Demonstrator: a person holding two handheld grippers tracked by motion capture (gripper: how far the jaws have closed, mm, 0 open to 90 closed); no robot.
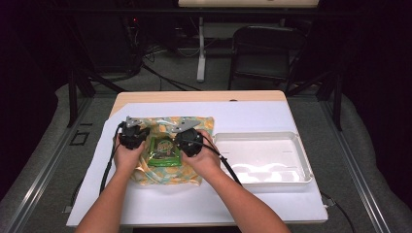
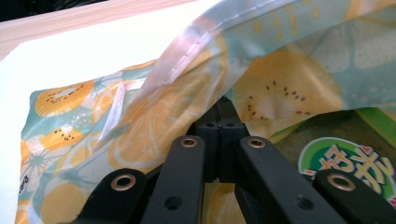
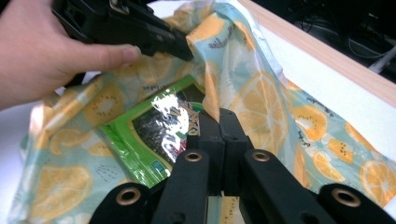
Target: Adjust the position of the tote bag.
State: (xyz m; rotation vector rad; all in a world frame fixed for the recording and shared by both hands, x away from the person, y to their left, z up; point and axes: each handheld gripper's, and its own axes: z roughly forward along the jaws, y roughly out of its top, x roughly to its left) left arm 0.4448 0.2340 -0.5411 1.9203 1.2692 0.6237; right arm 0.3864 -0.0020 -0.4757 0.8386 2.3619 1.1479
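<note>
A fruit-print plastic bag (image 1: 163, 175) lies on the white sheet, with a green snack packet (image 1: 165, 151) resting in its mouth. My left gripper (image 1: 138, 134) is shut on the bag's left edge; in the left gripper view the film (image 2: 196, 88) drapes up over the closed tips of the gripper (image 2: 223, 105). My right gripper (image 1: 187, 139) is shut on the right edge. In the right gripper view its tips (image 3: 219, 116) pinch a fold of the bag (image 3: 261, 102) beside the shiny packet (image 3: 154, 135). Farther off, the left gripper (image 3: 187, 50) holds the opposite edge raised.
A white plastic tray (image 1: 262, 135) stands just right of the bag. White paper (image 1: 194, 204) covers most of the wooden table (image 1: 194, 96). A black chair (image 1: 265, 53) and cables are on the floor beyond the far edge.
</note>
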